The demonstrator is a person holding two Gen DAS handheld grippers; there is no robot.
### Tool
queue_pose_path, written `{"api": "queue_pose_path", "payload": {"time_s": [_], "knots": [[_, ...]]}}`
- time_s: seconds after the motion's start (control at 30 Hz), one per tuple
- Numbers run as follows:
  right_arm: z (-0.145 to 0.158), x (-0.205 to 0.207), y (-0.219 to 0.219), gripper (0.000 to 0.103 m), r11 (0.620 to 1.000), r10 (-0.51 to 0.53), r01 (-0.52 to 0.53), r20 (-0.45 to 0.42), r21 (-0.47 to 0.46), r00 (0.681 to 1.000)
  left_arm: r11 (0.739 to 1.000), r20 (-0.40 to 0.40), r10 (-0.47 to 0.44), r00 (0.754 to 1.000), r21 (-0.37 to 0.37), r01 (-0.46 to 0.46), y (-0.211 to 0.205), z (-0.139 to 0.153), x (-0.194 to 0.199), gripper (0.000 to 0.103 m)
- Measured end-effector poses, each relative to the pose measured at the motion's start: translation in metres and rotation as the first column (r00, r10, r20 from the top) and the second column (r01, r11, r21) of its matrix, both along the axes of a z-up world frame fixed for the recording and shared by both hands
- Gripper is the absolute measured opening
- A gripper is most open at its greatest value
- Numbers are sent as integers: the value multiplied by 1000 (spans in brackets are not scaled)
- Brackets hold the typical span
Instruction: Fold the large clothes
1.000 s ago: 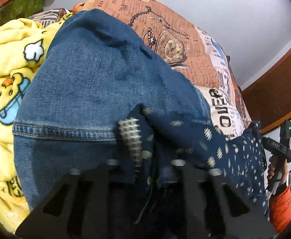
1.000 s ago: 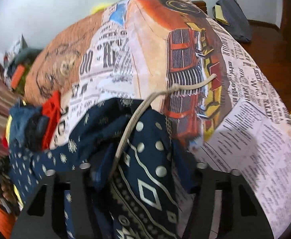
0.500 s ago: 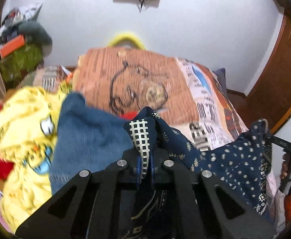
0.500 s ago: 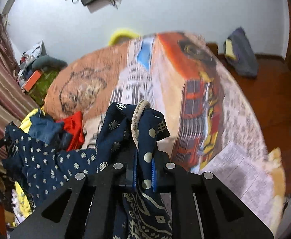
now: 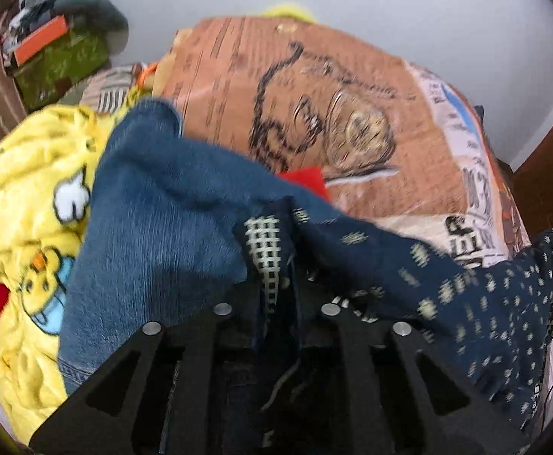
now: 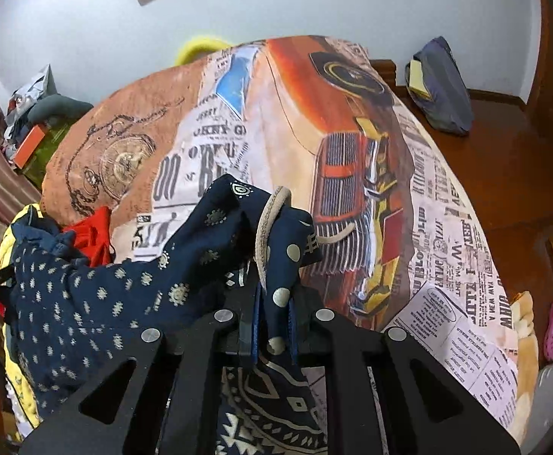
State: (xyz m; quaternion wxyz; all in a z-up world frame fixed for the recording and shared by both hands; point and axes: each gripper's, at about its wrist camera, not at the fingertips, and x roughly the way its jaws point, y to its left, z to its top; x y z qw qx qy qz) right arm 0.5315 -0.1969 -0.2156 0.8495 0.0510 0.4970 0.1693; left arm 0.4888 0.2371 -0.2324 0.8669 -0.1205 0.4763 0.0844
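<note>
The right gripper (image 6: 272,322) pinches the dark blue dotted cloth (image 6: 98,303) by its corded edge above the bed (image 6: 447,227); the left gripper (image 5: 276,303), whose jaws have just been opening a little, has cloth between them too; it looks soft, light and floppy, so corners seem best.

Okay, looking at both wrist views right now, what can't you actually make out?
- Left wrist view: motion blur smears the navy patterned garment and jeans.
- Left hand-held gripper: cloth covers its pads.
- Right wrist view: the garment's lower part is hidden behind the right hand-held gripper.
- Garment type: bunched, unclear.
</note>
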Motion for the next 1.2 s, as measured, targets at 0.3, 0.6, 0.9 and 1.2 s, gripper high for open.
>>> {"api": "queue_pose_path", "payload": {"time_s": [0.3, 0.6, 0.9, 1.2], "knots": [[31, -42, -3, 23, 991, 59, -56, 23, -122, 998, 999, -15, -20, 1000, 49, 21, 1, 20, -36, 29], [92, -125, -8, 64, 988, 102, -80, 167, -135, 981, 989, 52, -119, 991, 94, 114, -28, 76, -114, 39], [117, -204, -5, 83, 979, 161, -128, 220, -157, 962, 979, 102, -184, 978, 104, 174, -48, 103, -201, 63], [97, -262, -12, 84, 977, 168, -141, 178, -159, 970, 977, 32, -212, 977, 19, 211, -59, 68, -260, 66]]}}
